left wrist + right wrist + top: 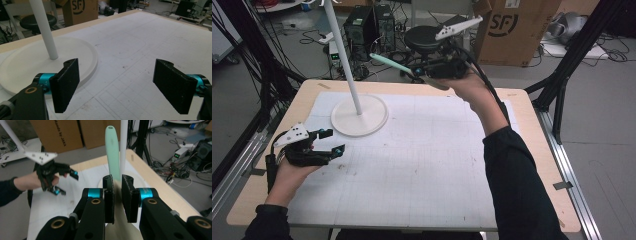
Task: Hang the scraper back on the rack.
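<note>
The right gripper's (pixel 117 200) fingers (pixel 109 197) are clamped on a spatula (pixel 112 150), gripping it where the mint-green handle meets the pale blade. In the high view the right gripper (pixel 424 74) is held up in the air beyond the far edge of the table (pixel 542 165), with the spatula's (pixel 392 63) handle pointing toward the pole (pixel 343 55) of the white stand (pixel 362 120) and ending just short of it. The left gripper's (pixel 329 142) fingers (pixel 65 82) stand wide apart with nothing between them. It rests low over the white mat (pixel 422 165), just in front of the stand's round base (pixel 30 60), well apart from the spatula. In the right gripper view the left gripper (pixel 66 181) shows to the left of the stand.
</note>
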Motion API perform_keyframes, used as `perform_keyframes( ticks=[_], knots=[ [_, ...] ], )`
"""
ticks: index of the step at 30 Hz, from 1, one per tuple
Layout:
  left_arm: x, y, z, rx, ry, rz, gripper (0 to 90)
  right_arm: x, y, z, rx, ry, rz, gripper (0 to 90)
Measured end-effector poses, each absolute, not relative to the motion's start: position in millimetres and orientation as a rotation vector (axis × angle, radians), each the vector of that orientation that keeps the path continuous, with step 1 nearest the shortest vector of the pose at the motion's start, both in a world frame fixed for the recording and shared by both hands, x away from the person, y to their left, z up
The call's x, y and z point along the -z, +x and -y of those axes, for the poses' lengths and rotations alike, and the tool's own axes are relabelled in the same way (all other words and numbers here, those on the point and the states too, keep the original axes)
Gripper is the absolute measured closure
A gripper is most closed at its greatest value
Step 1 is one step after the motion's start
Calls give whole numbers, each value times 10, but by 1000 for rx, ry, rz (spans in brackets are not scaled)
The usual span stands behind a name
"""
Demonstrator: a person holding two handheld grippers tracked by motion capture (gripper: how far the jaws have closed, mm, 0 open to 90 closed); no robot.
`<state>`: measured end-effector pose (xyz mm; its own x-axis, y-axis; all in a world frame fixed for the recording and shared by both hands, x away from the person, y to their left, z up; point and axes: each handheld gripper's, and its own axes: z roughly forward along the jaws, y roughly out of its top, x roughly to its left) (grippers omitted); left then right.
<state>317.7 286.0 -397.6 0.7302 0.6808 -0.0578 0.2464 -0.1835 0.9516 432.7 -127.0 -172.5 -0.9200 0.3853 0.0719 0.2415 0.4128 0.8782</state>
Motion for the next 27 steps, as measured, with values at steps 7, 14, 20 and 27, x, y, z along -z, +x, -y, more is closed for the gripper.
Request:
perform_keyframes(
  ticks=[7, 14, 20, 27],
  knots=[
    [3975, 3178, -2859, -433, 1741, -730, 220, 1393, 4457, 1053, -1571, 554, -2488, 817],
    [3961, 3170, -2883, -416, 1717, -730, 221, 1137, 4530, 873, -1575, 549, -2458, 816],
    [3960, 3161, -2883, -403, 1717, -724, 221, 987, 4560, 770, -1580, 537, -2437, 816],
    [3968, 3164, -2860, -394, 1723, -712, 221, 920, 4576, 724, -1562, 545, -2422, 816]
  ],
)
